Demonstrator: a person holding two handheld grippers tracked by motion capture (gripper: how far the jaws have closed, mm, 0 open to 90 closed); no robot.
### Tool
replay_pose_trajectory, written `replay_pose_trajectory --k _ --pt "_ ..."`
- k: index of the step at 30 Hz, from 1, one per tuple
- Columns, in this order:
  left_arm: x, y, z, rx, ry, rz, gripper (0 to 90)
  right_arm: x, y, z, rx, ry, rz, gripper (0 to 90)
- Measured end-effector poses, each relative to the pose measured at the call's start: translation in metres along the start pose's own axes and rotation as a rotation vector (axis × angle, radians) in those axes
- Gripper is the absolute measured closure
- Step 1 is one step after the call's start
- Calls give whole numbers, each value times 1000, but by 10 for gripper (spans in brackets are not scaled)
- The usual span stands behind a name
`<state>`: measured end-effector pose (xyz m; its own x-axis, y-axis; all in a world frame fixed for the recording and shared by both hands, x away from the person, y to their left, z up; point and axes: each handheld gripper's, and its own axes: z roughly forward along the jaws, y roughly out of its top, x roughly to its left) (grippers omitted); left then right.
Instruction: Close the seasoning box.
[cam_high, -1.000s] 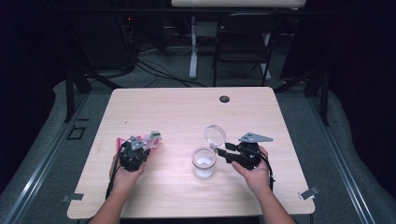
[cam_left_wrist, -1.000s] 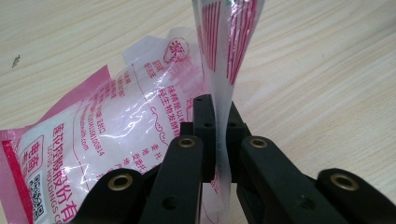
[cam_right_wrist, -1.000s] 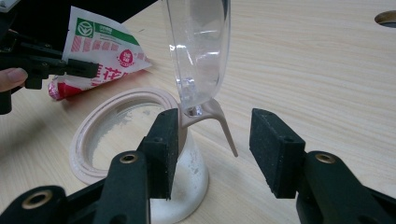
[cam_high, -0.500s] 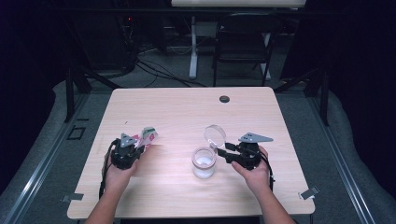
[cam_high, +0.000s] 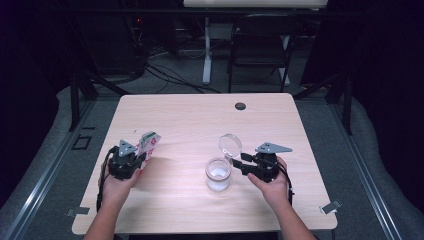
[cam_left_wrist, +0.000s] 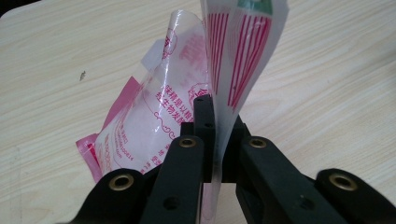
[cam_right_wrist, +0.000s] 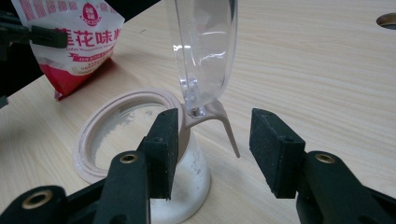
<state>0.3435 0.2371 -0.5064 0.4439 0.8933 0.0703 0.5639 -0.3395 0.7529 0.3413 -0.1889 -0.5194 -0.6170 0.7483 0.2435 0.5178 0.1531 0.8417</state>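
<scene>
On the wood table (cam_high: 200, 120), the bag (cam_high: 148, 144) has been lifted up and left, away from the jar (cam_high: 218, 174), clamped in the left gripper (cam_high: 131, 161), while the right gripper (cam_high: 239, 162), jaws apart, has stayed at the jar's hinged lid (cam_high: 230, 146), so pouring is judged not yet started.

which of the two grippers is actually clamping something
The left gripper: its jaws are shut on the pink-and-white packet. The right gripper stands open beside the jar, pads touching nothing.
</scene>
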Motion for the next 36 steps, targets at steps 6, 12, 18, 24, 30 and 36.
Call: replay_pose_trajectory --k 6,12,18,24,30,36 --pt "5 3 -6 -4 -6 -8 900 1 0 1 3 -1 2 525" --pt "14 6 -17 -13 9 -17 900 2 -1 2 3 1 5 525" --pt "26 12 -25 14 13 -19 900 2 -1 2 3 2 5 525" --pt "36 22 -31 15 31 -12 900 1 0 1 5 -3 2 525" --pt "47 39 -35 20 51 12 900 0 0 0 0 -5 6 525" --pt "57 57 -36 34 63 30 900 0 0 0 -1 -8 8 525"
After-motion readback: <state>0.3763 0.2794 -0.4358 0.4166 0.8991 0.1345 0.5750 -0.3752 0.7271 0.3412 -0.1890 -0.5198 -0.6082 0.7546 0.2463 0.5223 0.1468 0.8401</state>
